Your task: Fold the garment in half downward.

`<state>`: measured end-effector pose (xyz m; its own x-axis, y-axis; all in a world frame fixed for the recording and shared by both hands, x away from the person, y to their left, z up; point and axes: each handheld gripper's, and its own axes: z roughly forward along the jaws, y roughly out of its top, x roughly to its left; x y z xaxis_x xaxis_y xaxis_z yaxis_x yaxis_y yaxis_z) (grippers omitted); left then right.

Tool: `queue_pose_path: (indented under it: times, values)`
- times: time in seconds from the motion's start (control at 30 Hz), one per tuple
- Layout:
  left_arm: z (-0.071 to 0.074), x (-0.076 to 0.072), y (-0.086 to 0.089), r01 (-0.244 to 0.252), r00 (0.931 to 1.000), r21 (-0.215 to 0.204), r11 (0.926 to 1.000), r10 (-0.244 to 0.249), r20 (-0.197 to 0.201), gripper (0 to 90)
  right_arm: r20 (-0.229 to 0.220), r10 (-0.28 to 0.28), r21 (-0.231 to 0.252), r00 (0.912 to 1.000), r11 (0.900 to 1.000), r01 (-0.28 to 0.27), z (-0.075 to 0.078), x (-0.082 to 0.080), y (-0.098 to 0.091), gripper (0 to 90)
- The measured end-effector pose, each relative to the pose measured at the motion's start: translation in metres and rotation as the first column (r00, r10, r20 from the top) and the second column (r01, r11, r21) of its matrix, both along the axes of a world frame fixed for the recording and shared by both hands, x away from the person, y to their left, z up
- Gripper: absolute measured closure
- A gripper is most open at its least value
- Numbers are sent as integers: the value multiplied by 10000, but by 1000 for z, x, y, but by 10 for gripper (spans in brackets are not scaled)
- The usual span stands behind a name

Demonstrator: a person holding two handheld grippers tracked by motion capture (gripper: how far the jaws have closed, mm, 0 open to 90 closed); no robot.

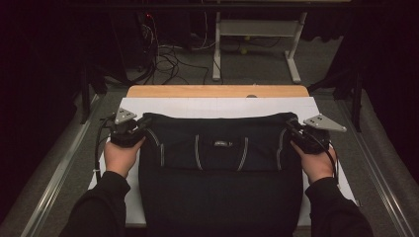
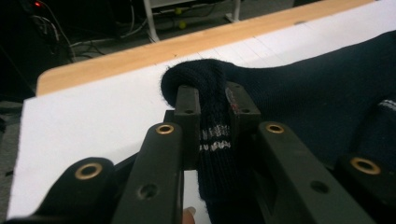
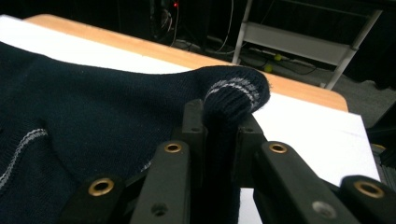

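On the white board my dark knit sweater lies folded; my left gripper and right gripper each pinch a far corner shut, lifted slightly, so I judge the next fold half done, laying down left

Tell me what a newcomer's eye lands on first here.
A dark navy sweater with pale stripes lies across the white board in the middle of the table. The left gripper and the right gripper each pinch one of its far corners, jaws shut on the ribbed knit. Beyond the table, cables lie tangled on the dark floor.
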<state>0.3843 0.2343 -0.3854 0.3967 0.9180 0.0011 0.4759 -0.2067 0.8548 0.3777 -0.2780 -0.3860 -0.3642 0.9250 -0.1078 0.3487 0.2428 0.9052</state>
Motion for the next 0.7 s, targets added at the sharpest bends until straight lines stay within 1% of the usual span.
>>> queue_pose_path:
  times: [0.03,0.07,0.1,0.13,0.2,0.27,0.3,0.37,0.4,0.43,0.47,0.53,0.6,0.63,0.7]
  values:
    - [3,3,0,-61,10000,20,10000,61,22,748,65,-55,42,10000,10000,55,1,2,0,801]
    - [5,5,1,-108,9999,-47,9999,108,42,748,142,-108,35,9998,9999,107,4,5,-1,801]
    - [7,7,1,-181,9998,-219,9996,182,46,748,220,-115,50,9997,9999,114,5,6,-1,800]
    - [9,9,1,-248,9996,-525,9983,255,126,748,283,-155,43,9995,9999,154,7,9,-1,800]
    - [8,12,0,-298,9993,-762,9966,315,217,747,357,-236,-4,9991,9997,237,12,13,-1,800]
    - [2,19,-2,-418,9991,-794,9960,421,24,744,394,-278,-122,9988,9995,283,14,19,0,799]
    - [-2,23,-3,-431,9991,-673,9968,426,-90,743,323,-273,-132,9991,9995,278,13,22,0,799]
    - [-12,31,-6,-400,9987,-595,9974,381,-330,739,-16,-291,-150,9996,9995,291,7,30,1,796]
    - [-17,35,-7,-414,9981,-530,9977,389,-479,739,-307,-333,-106,9990,9994,330,3,34,1,793]
    - [-24,40,-9,-457,9971,-488,9978,426,-623,738,-611,-350,-91,9975,9994,345,-3,39,1,791]
    - [-27,44,-10,-497,9963,-433,9978,465,-720,737,-939,-444,-189,9946,9989,428,-10,45,2,791]
    - [-37,52,-11,-636,9937,-392,9972,596,-950,736,-1244,-622,-316,9903,9978,587,-20,52,3,790]
    - [-44,59,-11,-774,9894,-532,9956,701,-1268,723,-1546,-788,-396,9848,9965,735,-29,60,4,784]
    - [-48,63,-10,-861,9867,-656,9941,760,-1436,710,-1661,-799,-341,9829,9966,753,-32,62,4,779]
    - [-53,68,-8,-924,9787,-1029,9904,713,-1923,639,-1934,-810,-60,9778,9967,813,-37,67,2,755]
